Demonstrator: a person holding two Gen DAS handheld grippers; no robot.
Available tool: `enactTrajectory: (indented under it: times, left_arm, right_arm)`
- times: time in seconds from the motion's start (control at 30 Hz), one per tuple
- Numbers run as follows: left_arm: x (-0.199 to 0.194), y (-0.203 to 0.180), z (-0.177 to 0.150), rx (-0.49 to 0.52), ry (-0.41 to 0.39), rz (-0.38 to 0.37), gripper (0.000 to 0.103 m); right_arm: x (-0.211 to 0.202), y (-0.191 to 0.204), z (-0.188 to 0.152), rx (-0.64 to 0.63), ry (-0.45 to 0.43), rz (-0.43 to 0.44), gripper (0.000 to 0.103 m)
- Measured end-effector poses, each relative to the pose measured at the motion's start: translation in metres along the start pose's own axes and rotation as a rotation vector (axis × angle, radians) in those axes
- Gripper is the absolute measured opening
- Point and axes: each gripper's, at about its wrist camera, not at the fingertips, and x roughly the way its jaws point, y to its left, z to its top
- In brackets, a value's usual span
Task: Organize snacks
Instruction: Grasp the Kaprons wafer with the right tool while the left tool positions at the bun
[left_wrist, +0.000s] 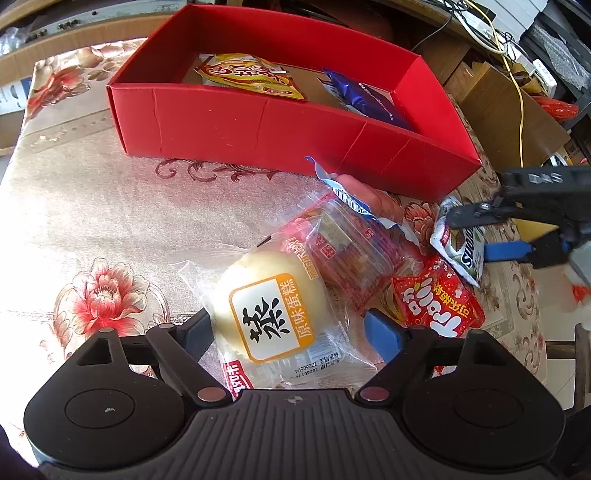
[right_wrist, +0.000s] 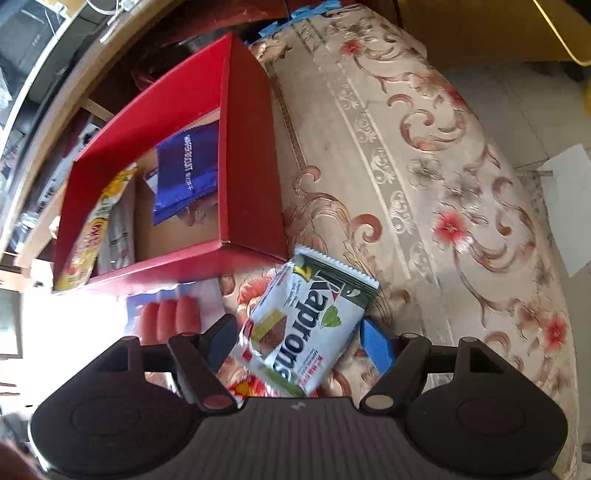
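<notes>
Red box (left_wrist: 258, 122), upper centre of the left view, holds two snacks — yellow packet (left_wrist: 251, 75) and blue packet (left_wrist: 365, 98). Five remain outside, lower right. Left gripper (left_wrist: 286, 334) gapes around the steamed cake (left_wrist: 271, 306); right gripper (right_wrist: 299, 341) straddles the wafer pack (right_wrist: 306, 325), unclamped.

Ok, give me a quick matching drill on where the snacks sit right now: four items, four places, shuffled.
Items:
1. blue packet
2. steamed cake
3. green and white wafer packet
4. yellow packet

Places:
A. between the open fingers of the right gripper
B. in the red box, towards its left end in the left wrist view
C. between the open fingers of the left gripper
D. in the red box, towards its right end in the left wrist view

Pairs: 1-D, 2-C, 3-A, 4-B
</notes>
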Motion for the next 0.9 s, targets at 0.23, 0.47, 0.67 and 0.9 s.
enactTrajectory:
  times: [0.23, 0.47, 0.67, 0.9]
  left_arm:
    - [0.000, 0.000, -0.001, 0.000, -0.002, -0.002, 0.089]
    - [-0.003, 0.002, -0.002, 0.003, -0.012, 0.013, 0.081]
    - [-0.007, 0.004, -0.001, 0.003, -0.018, 0.023, 0.074]
    - [-0.012, -0.002, -0.003, 0.023, -0.040, 0.039, 0.067]
  right_arm:
    - [0.013, 0.035, -0.013, -0.198, -0.096, -0.154, 0.081]
    - [0.008, 0.031, -0.027, -0.347, -0.132, -0.189, 0.066]
    - [-0.003, 0.028, -0.038, -0.455, -0.159, -0.237, 0.065]
    - [-0.024, 0.020, -0.047, -0.454, -0.194, -0.187, 0.065]
